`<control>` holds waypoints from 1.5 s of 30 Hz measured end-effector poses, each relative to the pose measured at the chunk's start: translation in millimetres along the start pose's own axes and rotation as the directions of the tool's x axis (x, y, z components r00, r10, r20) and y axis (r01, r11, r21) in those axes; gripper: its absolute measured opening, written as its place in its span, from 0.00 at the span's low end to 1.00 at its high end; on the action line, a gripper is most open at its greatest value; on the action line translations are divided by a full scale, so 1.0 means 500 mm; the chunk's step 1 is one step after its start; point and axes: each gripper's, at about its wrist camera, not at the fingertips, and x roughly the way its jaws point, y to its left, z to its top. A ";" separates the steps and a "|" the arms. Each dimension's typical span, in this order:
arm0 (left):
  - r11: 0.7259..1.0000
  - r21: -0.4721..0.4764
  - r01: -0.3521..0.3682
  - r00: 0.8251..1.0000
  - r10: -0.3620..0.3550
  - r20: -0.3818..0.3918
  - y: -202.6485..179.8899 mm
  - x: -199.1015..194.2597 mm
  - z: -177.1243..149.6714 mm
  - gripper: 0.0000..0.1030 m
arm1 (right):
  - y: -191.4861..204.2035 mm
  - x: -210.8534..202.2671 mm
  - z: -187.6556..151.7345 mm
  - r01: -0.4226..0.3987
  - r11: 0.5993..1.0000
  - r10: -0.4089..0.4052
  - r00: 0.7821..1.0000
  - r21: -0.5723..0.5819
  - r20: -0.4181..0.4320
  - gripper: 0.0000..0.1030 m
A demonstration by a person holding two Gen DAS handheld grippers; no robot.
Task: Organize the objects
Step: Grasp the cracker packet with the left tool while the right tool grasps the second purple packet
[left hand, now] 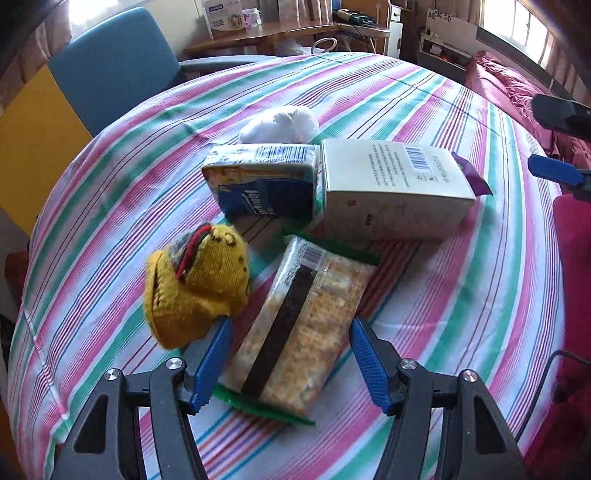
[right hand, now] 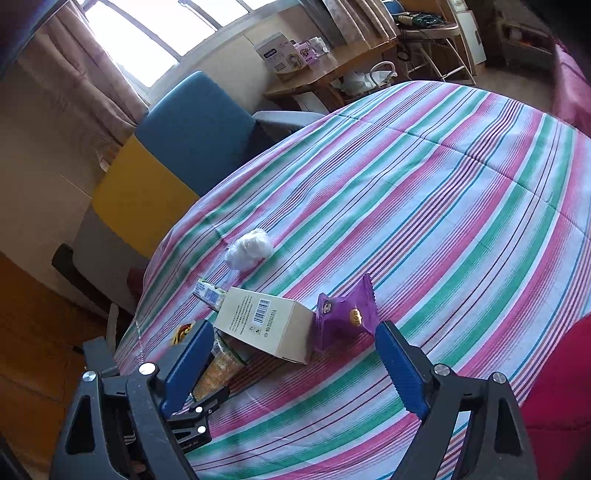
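A clear cracker packet with a dark band and green ends lies flat on the striped tablecloth. My left gripper is open just over it, one blue pad on each side. A yellow knitted toy sits by the left pad. Behind are a blue-and-white carton, a beige box and a crumpled white bag. My right gripper stands open and empty, facing a purple snack packet that leans on the beige box.
A blue chair stands at the table's far left edge, with a wooden desk behind it. Red bedding lies beyond the right edge, and a red cloth is at the near right. The tablecloth's far half is bare.
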 end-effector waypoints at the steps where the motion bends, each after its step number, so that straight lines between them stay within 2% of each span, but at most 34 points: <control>1: 1.000 -0.004 0.002 1.000 -0.002 -0.010 0.000 0.009 0.003 0.64 | 0.001 0.001 0.000 0.000 1.000 0.000 1.000 -0.001 -0.001 0.87; 3: 0.999 -0.037 0.022 1.000 -0.023 -0.019 0.003 0.019 0.001 0.46 | 0.001 0.001 0.000 0.003 1.000 -0.003 1.000 -0.003 0.000 0.87; 4: 0.997 -0.062 0.049 0.999 -0.050 -0.010 0.006 0.016 -0.003 0.42 | 0.001 0.000 0.000 0.005 1.000 -0.005 1.000 -0.003 0.001 0.87; 6: 0.995 -0.091 0.028 1.000 -0.029 -0.009 0.004 0.004 -0.018 0.41 | -0.001 -0.001 0.000 0.007 1.000 -0.007 1.000 0.002 0.007 0.87; 9: 0.982 -0.170 0.086 0.996 -0.083 0.025 0.003 -0.036 -0.053 0.41 | -0.005 0.001 0.002 0.013 1.000 -0.013 1.000 0.012 0.004 0.87; 11: 0.979 -0.192 0.071 0.997 -0.061 0.055 -0.010 -0.070 -0.078 0.41 | -0.008 0.002 0.003 0.018 1.000 -0.018 1.000 0.021 0.001 0.87; 15: 0.972 -0.216 0.088 0.991 -0.062 0.121 -0.042 -0.139 -0.126 0.41 | -0.019 0.004 0.006 0.035 0.998 -0.035 0.999 0.052 0.002 0.87; 18: 0.960 -0.247 0.130 0.981 -0.089 0.170 -0.052 -0.188 -0.157 0.41 | -0.030 0.005 0.009 0.053 0.995 -0.053 0.999 0.083 -0.002 0.85; 21: 0.952 -0.268 0.151 0.975 -0.099 0.198 -0.058 -0.221 -0.179 0.41 | -0.039 0.015 0.011 0.084 0.991 -0.081 0.996 0.103 -0.032 0.78; 22: 0.949 -0.274 0.155 0.974 -0.101 0.202 -0.058 -0.230 -0.189 0.41 | -0.040 0.020 0.013 0.101 0.990 -0.097 0.994 0.100 -0.048 0.73; 23: 0.947 -0.279 0.159 0.973 -0.103 0.206 -0.057 -0.241 -0.202 0.41 | -0.040 0.027 0.016 0.124 0.988 -0.118 0.991 0.090 -0.067 0.67; 25: 0.943 -0.285 0.170 0.970 -0.110 0.215 -0.056 -0.263 -0.227 0.41 | -0.029 0.045 0.024 0.185 0.983 -0.182 0.975 0.015 -0.125 0.62; 27: 0.941 -0.288 0.177 0.967 -0.112 0.230 -0.054 -0.282 -0.252 0.41 | -0.002 0.065 0.037 0.230 0.961 -0.256 0.949 -0.151 -0.184 0.61; 28: 0.938 -0.293 0.183 0.965 -0.114 0.238 -0.051 -0.291 -0.265 0.41 | 0.017 0.072 0.040 0.243 0.935 -0.296 0.935 -0.258 -0.195 0.61; 30: 0.928 -0.312 0.203 0.960 -0.127 0.249 -0.044 -0.302 -0.287 0.41 | 0.051 0.086 0.036 0.253 0.851 -0.365 0.915 -0.461 -0.173 0.61; 33: 0.921 -0.329 0.211 0.957 -0.126 0.262 -0.040 -0.315 -0.314 0.41 | 0.086 0.112 0.012 0.217 0.675 -0.429 0.893 -0.706 -0.136 0.62; 35: 0.917 -0.338 0.211 0.956 -0.121 0.268 -0.038 -0.323 -0.329 0.41 | 0.094 0.139 -0.009 0.204 0.557 -0.486 0.866 -0.805 -0.117 0.62; 37: 0.910 -0.355 0.212 0.956 -0.118 0.270 -0.032 -0.329 -0.343 0.41 | 0.094 0.160 -0.019 0.191 0.479 -0.521 0.847 -0.857 -0.103 0.62; 39: 0.903 -0.375 0.209 0.956 -0.109 0.272 -0.023 -0.334 -0.357 0.41 | 0.094 0.182 -0.021 0.185 0.434 -0.546 0.833 -0.882 -0.094 0.62; 41: 0.891 -0.401 0.211 0.957 -0.105 0.270 -0.011 -0.337 -0.369 0.41 | 0.094 0.199 -0.020 0.170 0.401 -0.543 0.835 -0.900 -0.084 0.66; 43: 0.875 -0.436 0.209 0.959 -0.096 0.267 0.002 -0.338 -0.382 0.41 | 0.093 0.216 -0.017 0.159 0.385 -0.548 0.832 -0.909 -0.086 0.67; 45: 0.861 -0.465 0.206 0.961 -0.089 0.261 0.012 -0.337 -0.395 0.41 | 0.089 0.235 -0.019 0.143 0.387 -0.554 0.826 -0.911 -0.106 0.61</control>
